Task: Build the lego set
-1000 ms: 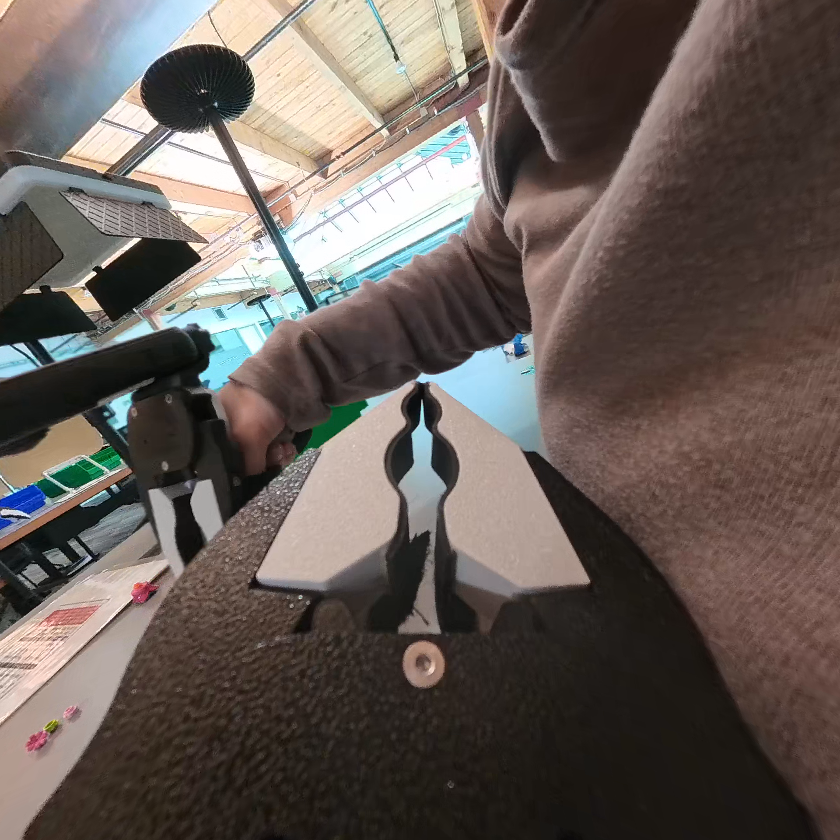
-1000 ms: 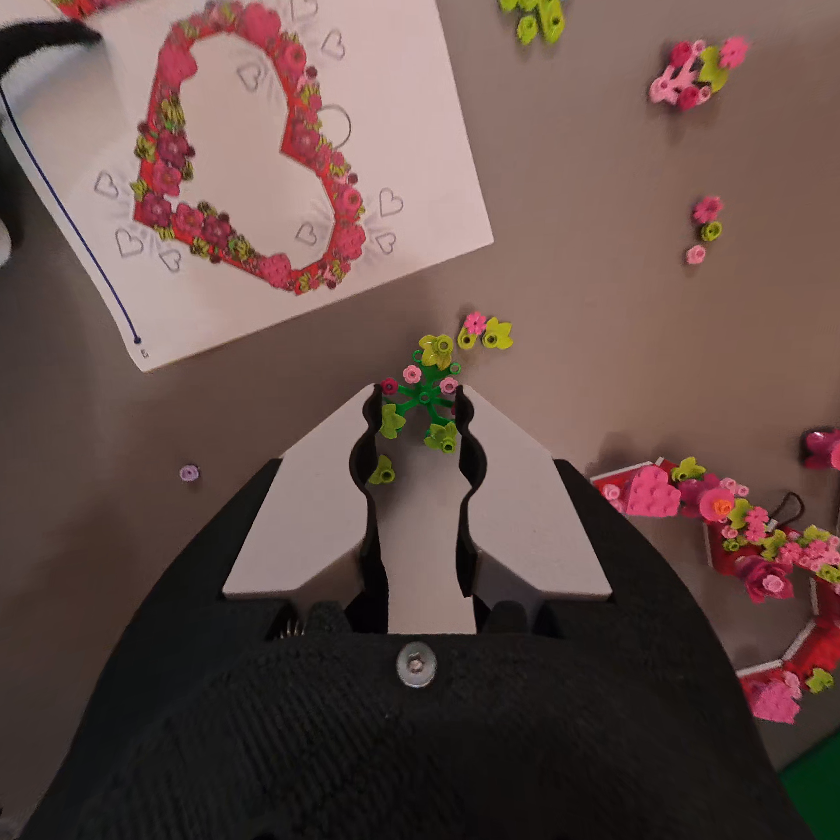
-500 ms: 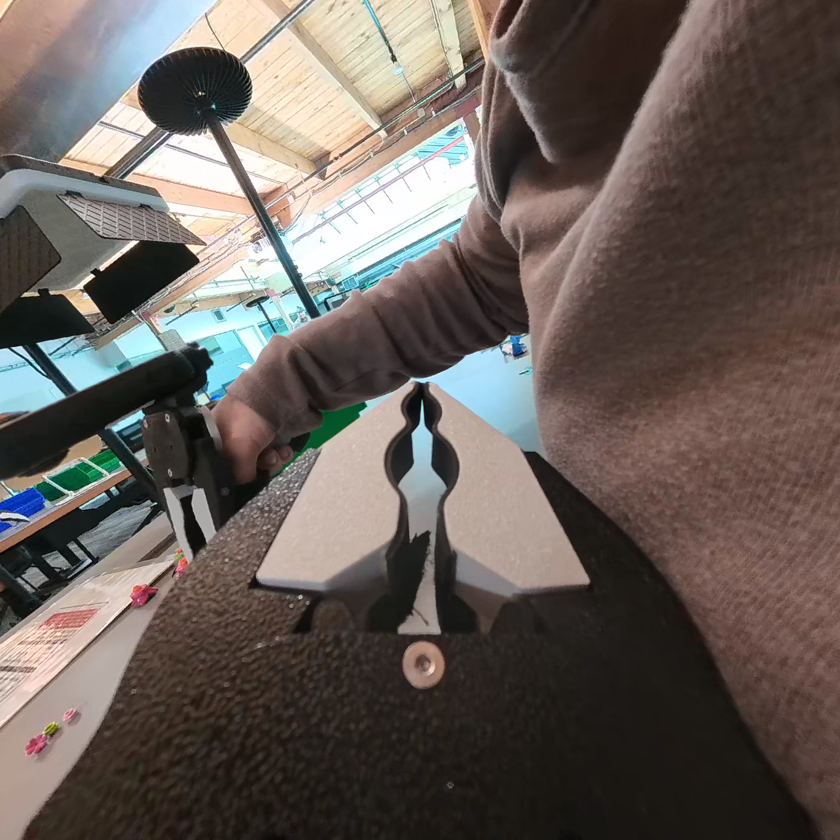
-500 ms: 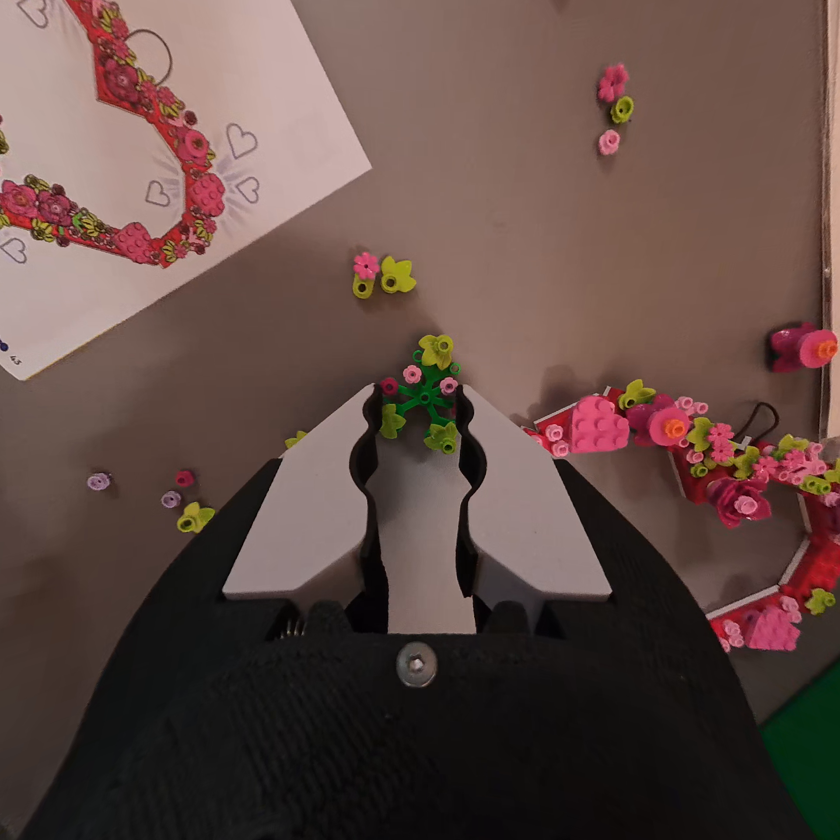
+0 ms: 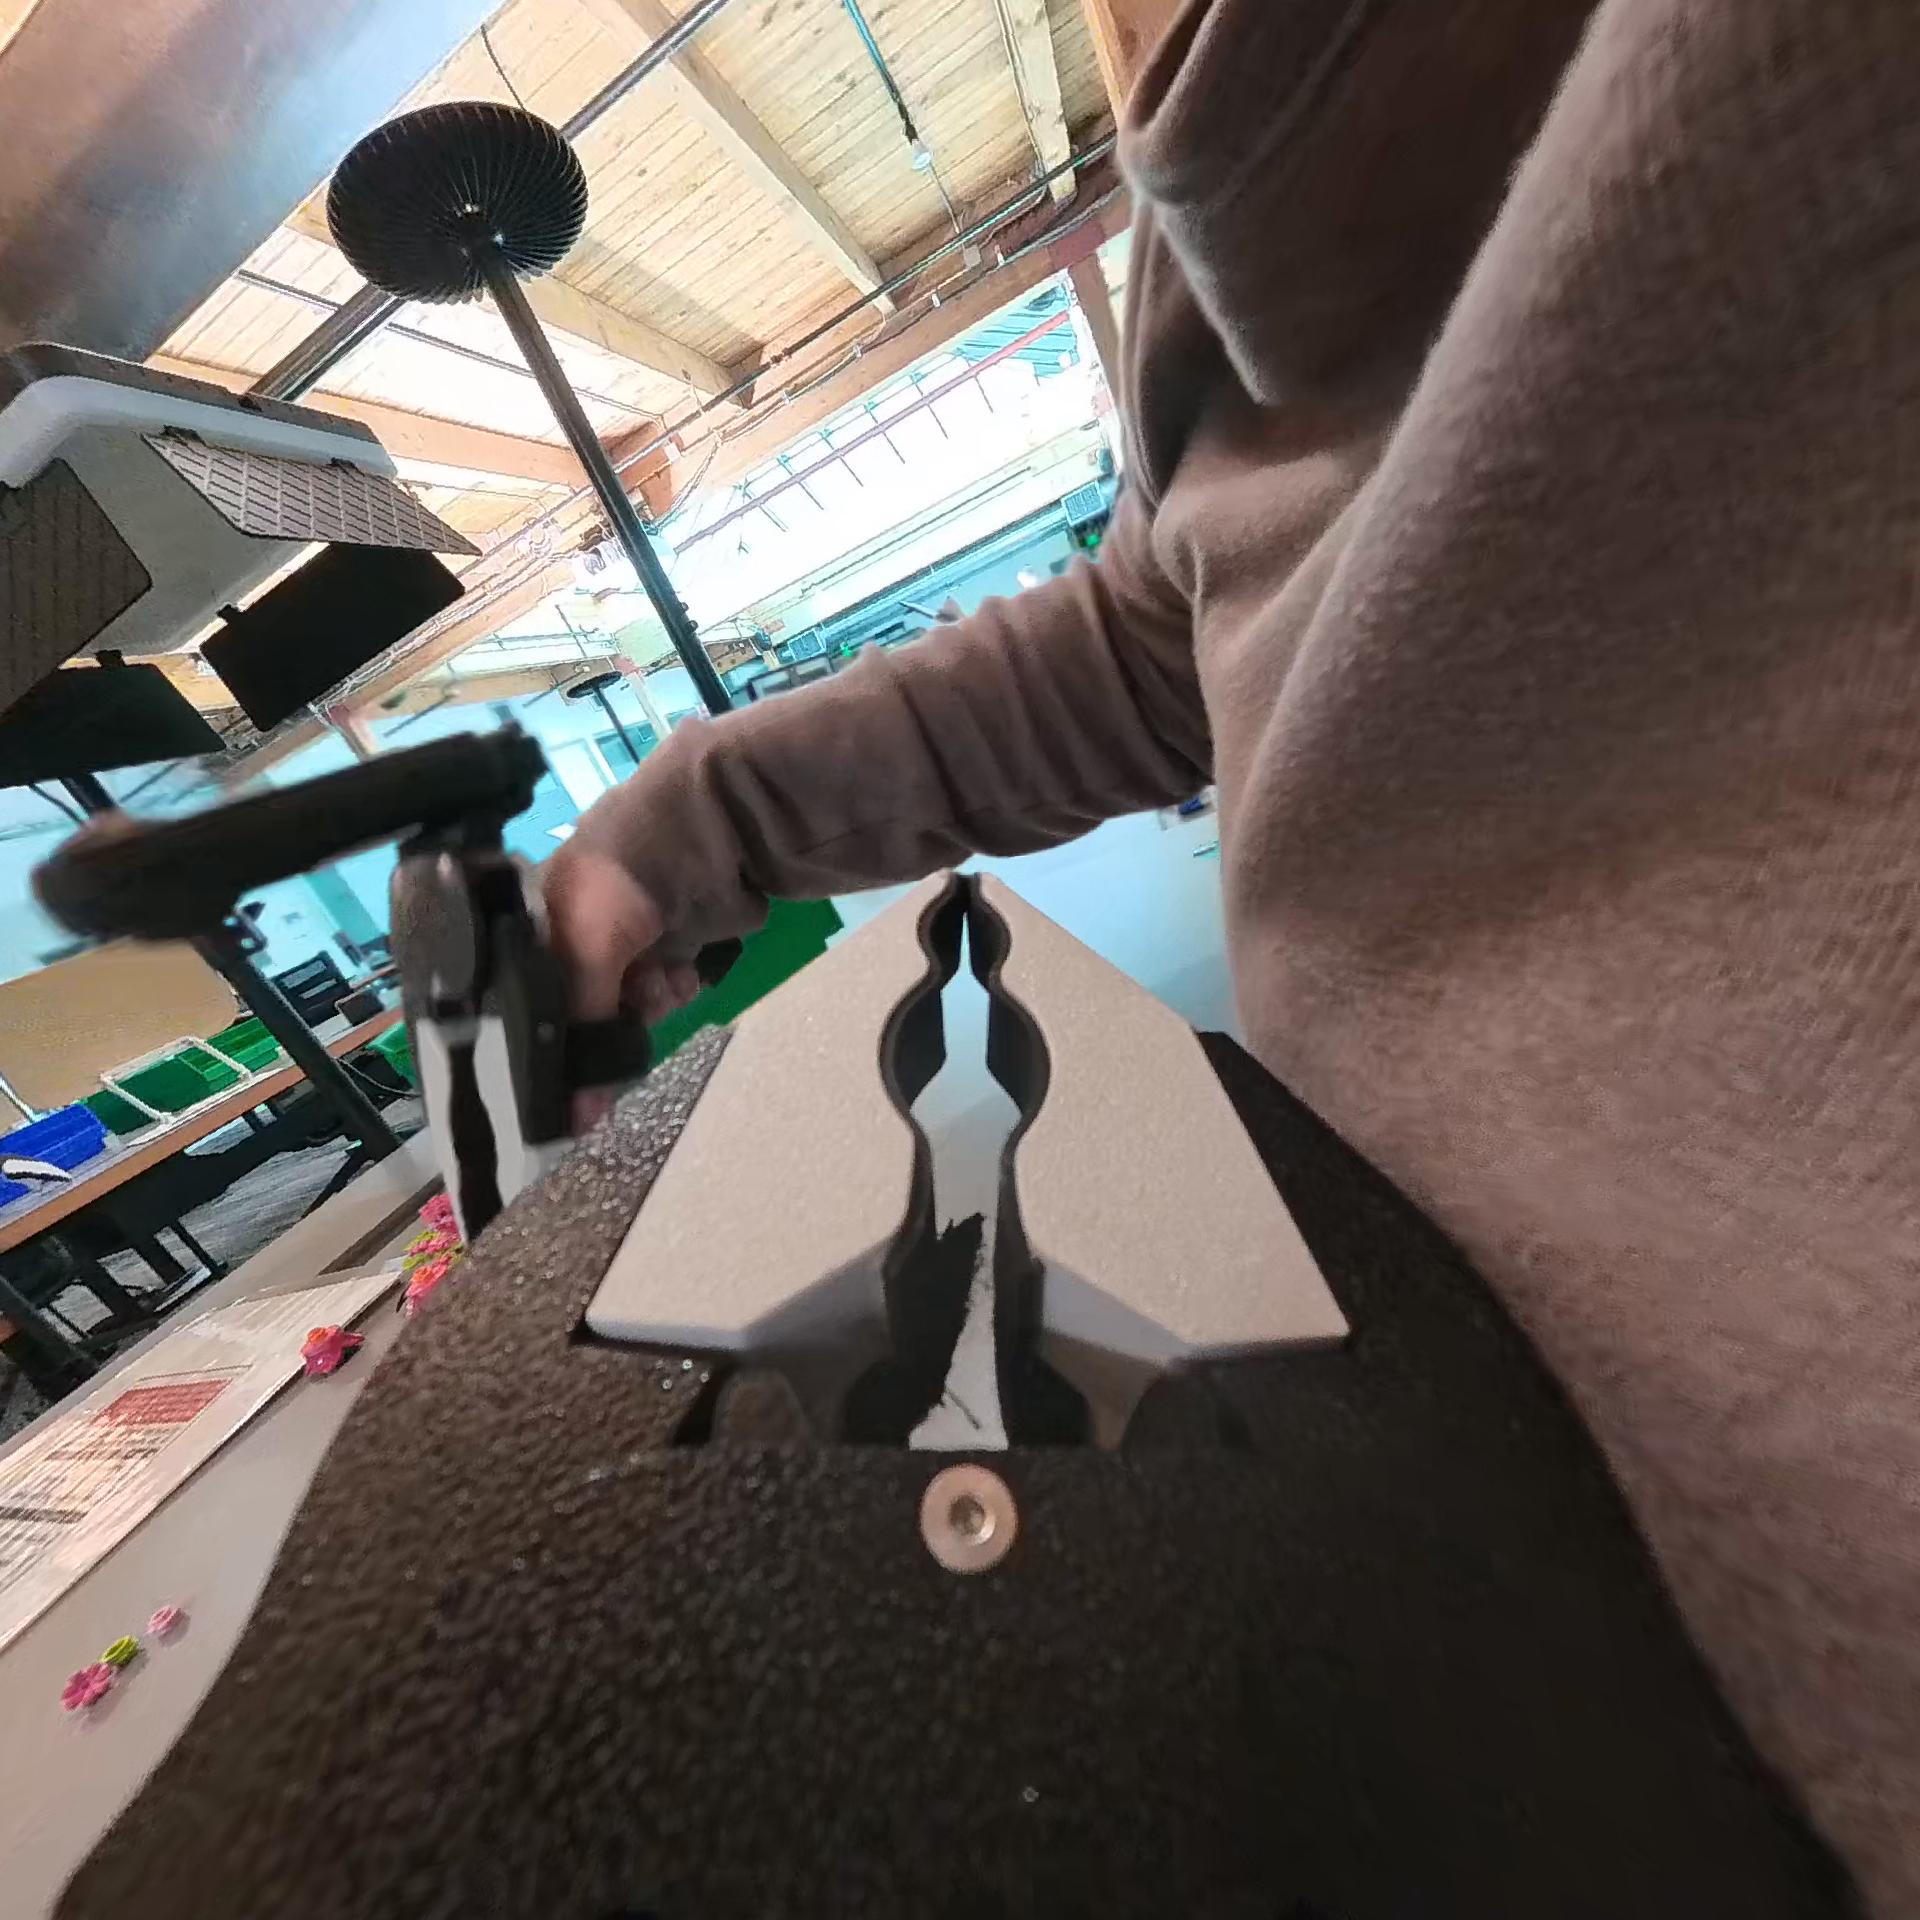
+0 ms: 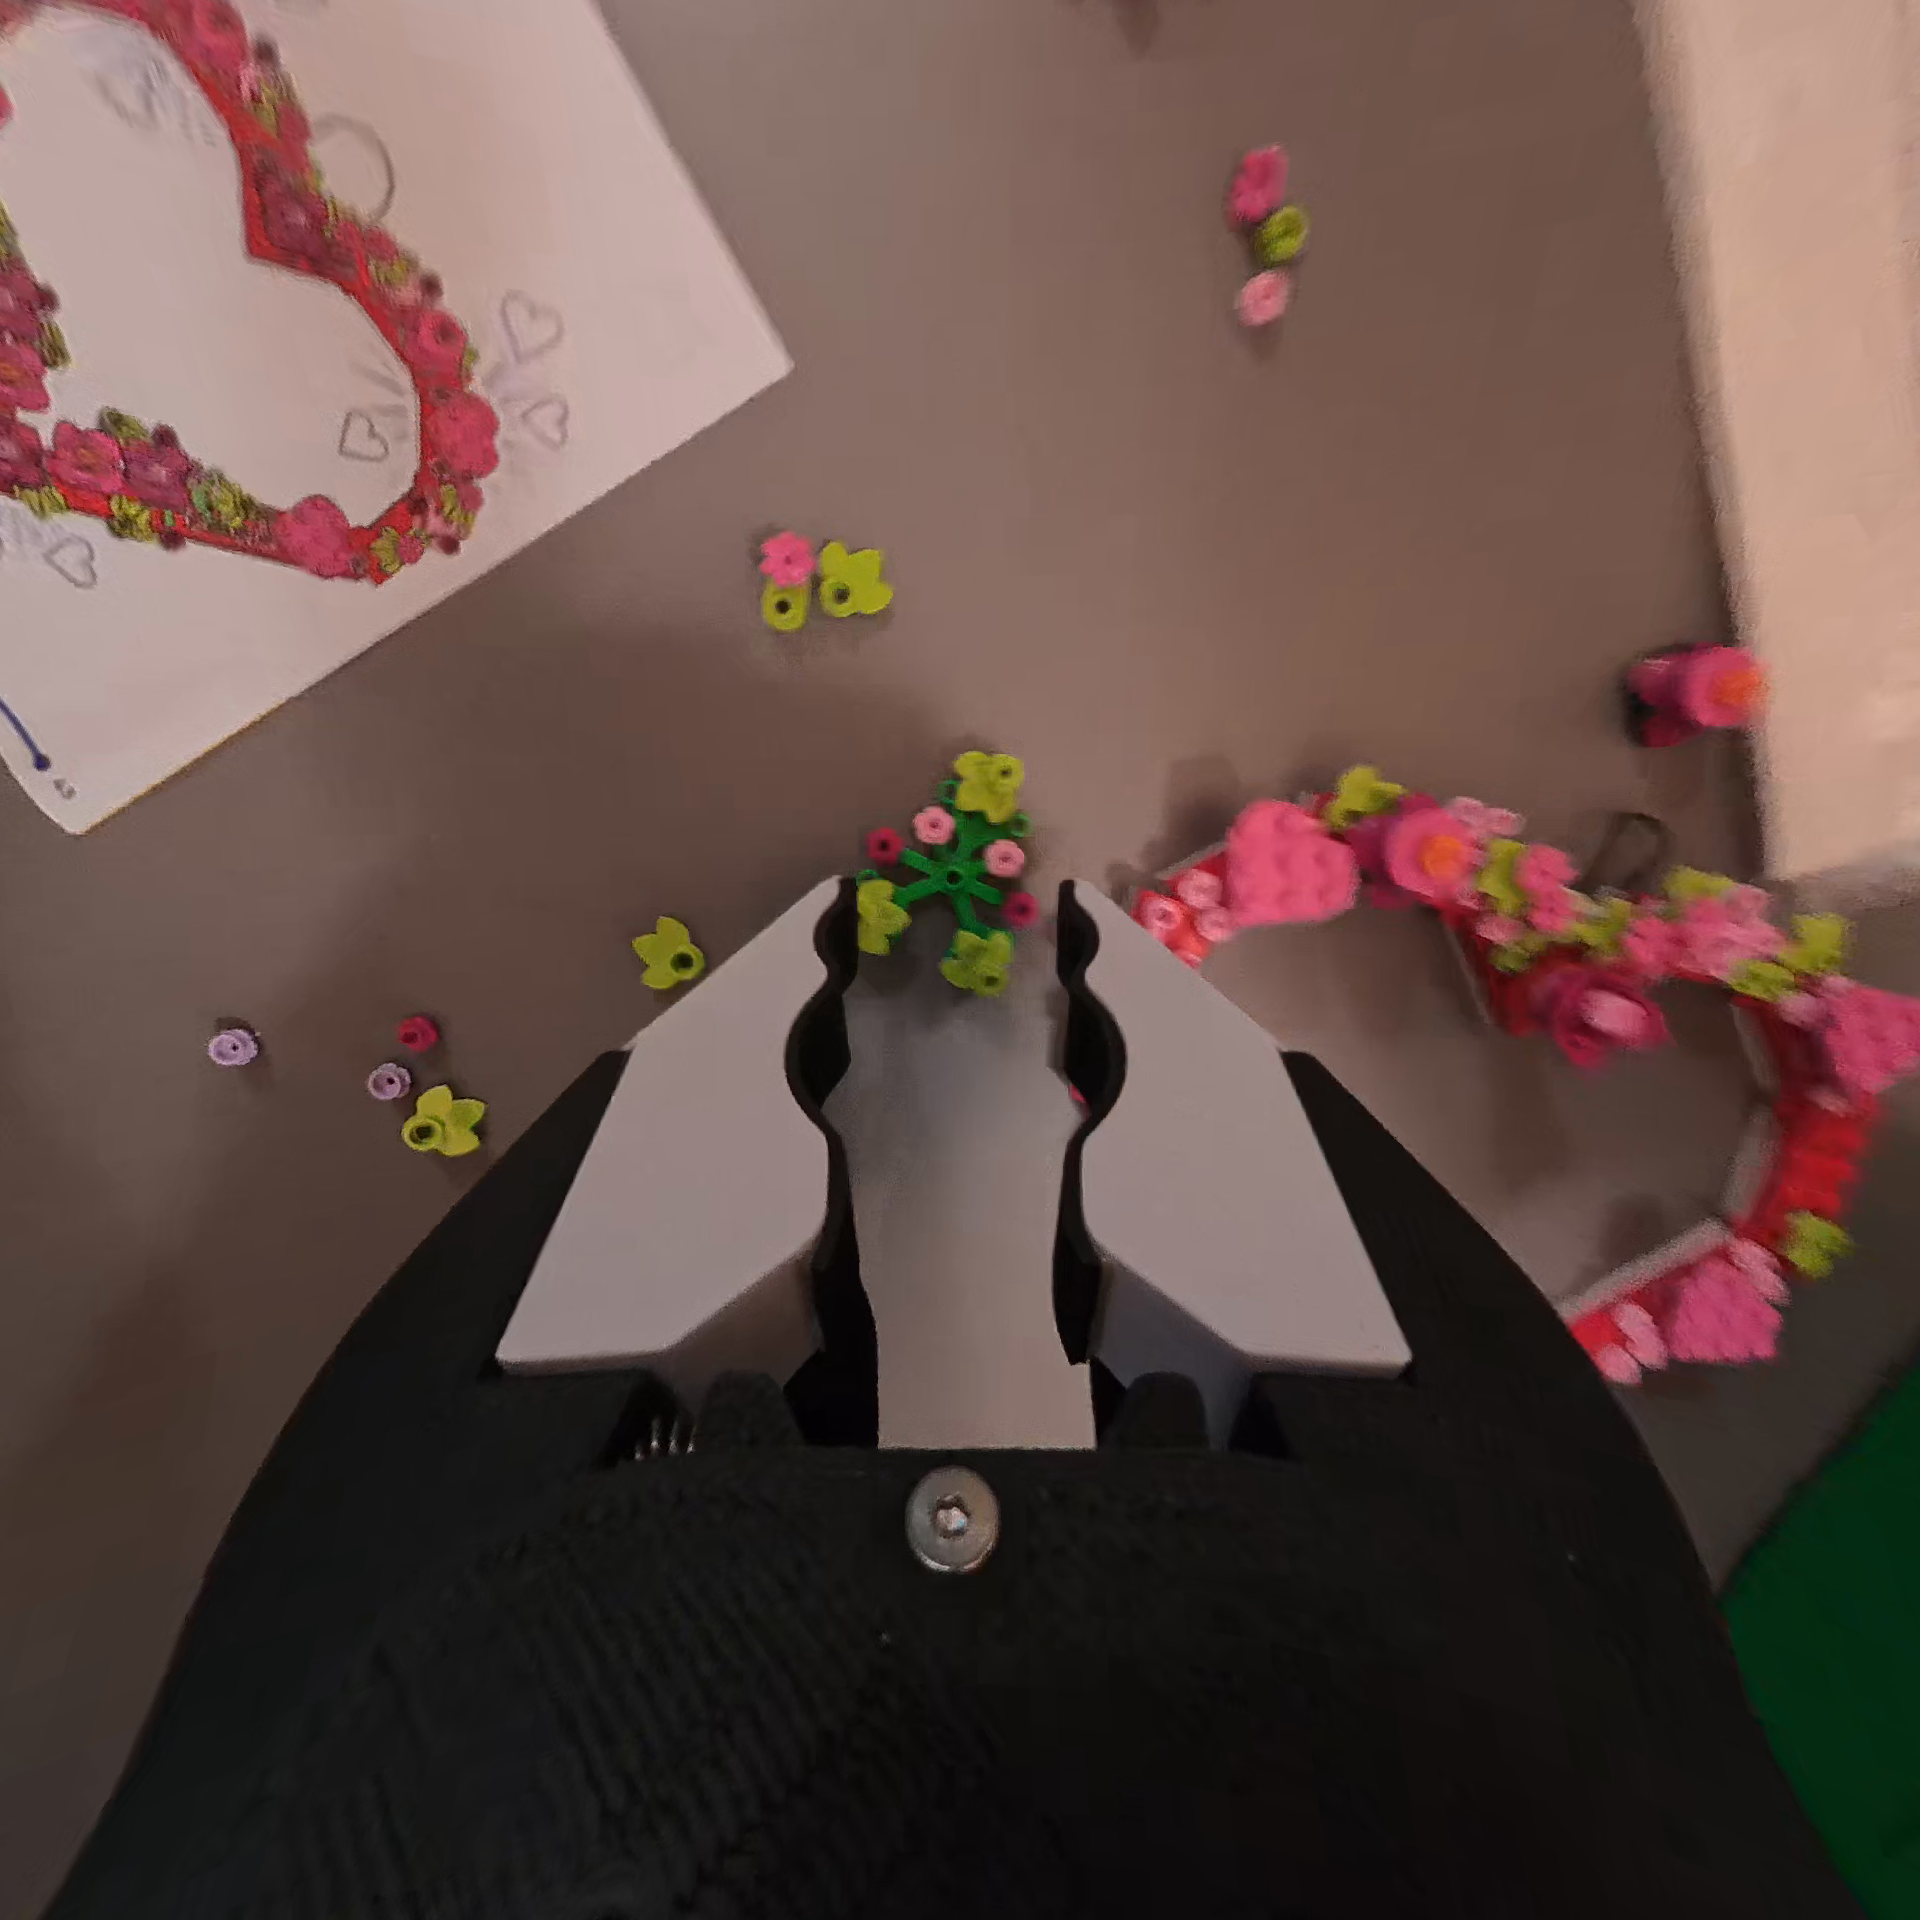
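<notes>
Grey right tongs [image 6: 954,904] parted, downward-pointing

The right gripper [image 6: 951,904] has matt grey plastic fingers [image 6: 717,1122] in a black body with fine printed ridges and a bright metal screw [image 6: 951,1520]. The left gripper [image 5: 966,894] has a coarse, pebbled black shell. The green sprig piece [image 6: 951,878] and the flowered heart frame [image 6: 1558,935] are smooth, glossy plastic. The instruction sheet [image 6: 343,343] is matt paper on a smooth, dull grey table [image 6: 1039,416]. The person's sleeve [image 5: 914,758] is soft knit cloth; the ceiling planks [image 5: 727,156] are bare wood.
</notes>
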`<state>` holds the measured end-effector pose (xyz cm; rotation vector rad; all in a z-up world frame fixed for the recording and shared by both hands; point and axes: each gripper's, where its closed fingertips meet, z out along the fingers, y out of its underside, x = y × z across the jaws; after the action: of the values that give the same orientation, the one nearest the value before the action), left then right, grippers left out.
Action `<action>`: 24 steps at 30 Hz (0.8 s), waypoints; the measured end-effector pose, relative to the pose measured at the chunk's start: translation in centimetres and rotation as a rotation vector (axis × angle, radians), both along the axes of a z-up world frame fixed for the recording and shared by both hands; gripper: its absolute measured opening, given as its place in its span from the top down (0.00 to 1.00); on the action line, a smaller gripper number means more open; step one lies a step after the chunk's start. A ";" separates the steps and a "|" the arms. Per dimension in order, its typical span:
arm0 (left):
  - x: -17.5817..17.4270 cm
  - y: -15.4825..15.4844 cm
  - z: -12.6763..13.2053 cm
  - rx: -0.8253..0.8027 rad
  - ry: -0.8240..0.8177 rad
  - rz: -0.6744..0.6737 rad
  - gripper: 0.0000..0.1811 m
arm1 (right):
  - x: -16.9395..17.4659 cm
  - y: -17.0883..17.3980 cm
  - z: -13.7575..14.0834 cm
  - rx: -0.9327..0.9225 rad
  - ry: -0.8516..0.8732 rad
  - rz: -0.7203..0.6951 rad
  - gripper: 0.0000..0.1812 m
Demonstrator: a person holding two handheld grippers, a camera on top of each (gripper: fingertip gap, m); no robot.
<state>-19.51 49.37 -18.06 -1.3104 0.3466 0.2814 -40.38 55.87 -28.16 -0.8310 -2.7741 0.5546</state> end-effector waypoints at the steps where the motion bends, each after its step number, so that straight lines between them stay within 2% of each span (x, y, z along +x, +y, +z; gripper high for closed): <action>1: 0.0 0.0 0.0 0.002 -0.001 0.000 1.00 | -0.5 0.7 1.6 -0.025 0.084 -0.029 0.80; 5: -0.2 0.1 0.0 0.000 -0.015 0.003 1.00 | -2.1 5.7 9.1 -0.194 0.484 -0.225 0.82; 8: -0.5 0.0 0.1 0.004 -0.040 0.003 1.00 | -1.7 10.1 11.8 -0.333 0.725 -0.389 0.83; 10: -0.7 0.0 0.1 0.005 -0.055 0.005 1.00 | -1.0 12.6 11.7 -0.405 0.834 -0.486 0.83; 12: -0.8 0.0 0.2 0.004 -0.066 0.005 1.00 | -0.6 15.9 11.2 -0.371 0.973 -0.594 0.78; 15: -1.0 0.1 0.1 -0.002 -0.073 0.009 1.00 | 0.1 19.6 11.5 -0.358 1.182 -0.706 0.81; 17: -1.1 0.1 0.1 -0.001 -0.079 0.012 1.00 | 0.4 20.1 11.4 -0.380 1.252 -0.704 0.83; 20: -1.1 0.1 0.1 -0.002 -0.083 0.011 1.00 | 0.6 20.8 10.0 -0.313 1.326 -0.703 0.86; 24: -1.1 0.0 0.0 -0.003 -0.079 0.013 1.00 | 0.6 19.0 10.0 -0.225 1.374 -0.594 0.89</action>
<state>-20.58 49.40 -18.04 -1.3236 0.2717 0.2392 -39.75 74.86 -18.19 -0.7861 -1.1828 0.8557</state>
